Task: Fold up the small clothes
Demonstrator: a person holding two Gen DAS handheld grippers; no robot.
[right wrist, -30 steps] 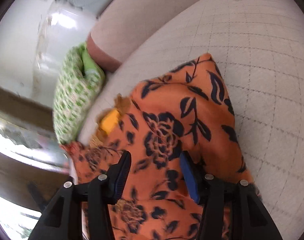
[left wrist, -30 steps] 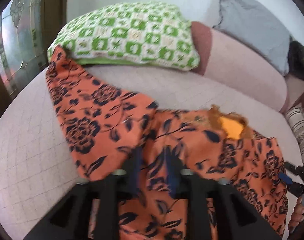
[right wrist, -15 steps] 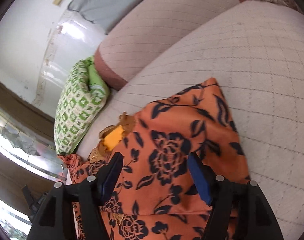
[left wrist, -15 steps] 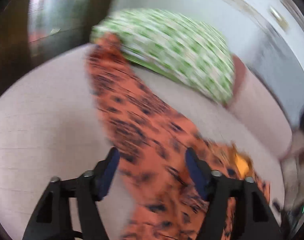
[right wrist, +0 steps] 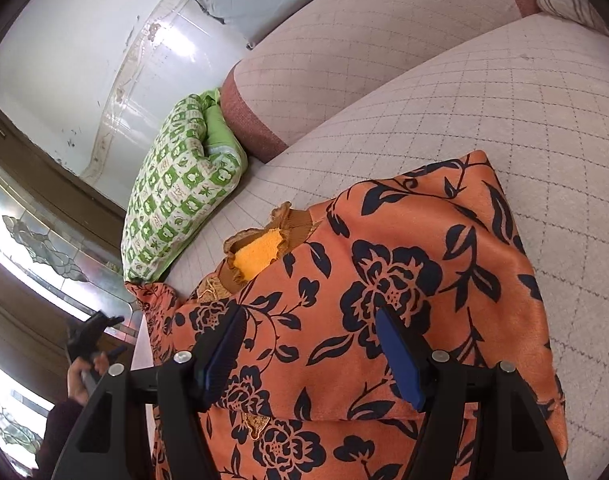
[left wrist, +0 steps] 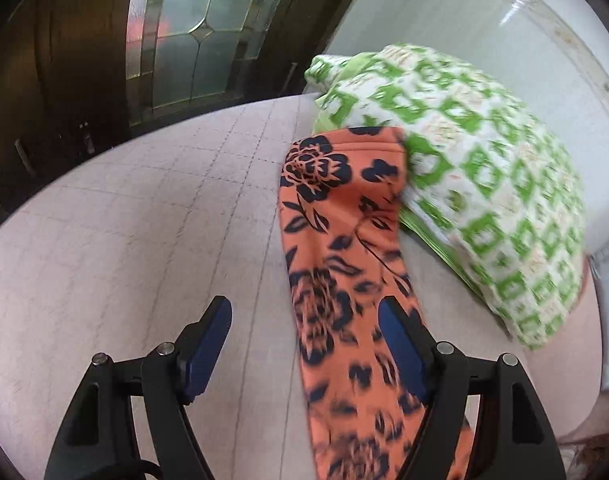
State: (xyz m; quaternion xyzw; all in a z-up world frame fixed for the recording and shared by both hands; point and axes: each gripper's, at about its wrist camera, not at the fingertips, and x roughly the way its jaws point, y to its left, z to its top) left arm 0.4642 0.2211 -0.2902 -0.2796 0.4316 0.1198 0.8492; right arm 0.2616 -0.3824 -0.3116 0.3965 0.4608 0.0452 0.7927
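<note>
Garment: We see an orange satin-like dress [right wrist: 392, 280] with a navy floral print spread on the quilted sofa seat [right wrist: 484, 112], its ruffled neckline [right wrist: 260, 248] showing yellow lining.
Sleeve: A long narrow strip [left wrist: 336, 248] runs from the dress to touch the pillow.
Left gripper [left wrist: 304, 340]: Blue-padded jaws gape wide over the strip, gripping nothing.
Right gripper [right wrist: 312, 348]: Jaws spread wide above the dress, empty.
Pillow [left wrist: 484, 184]: Plump, green-and-white checked, beside the dress.
</note>
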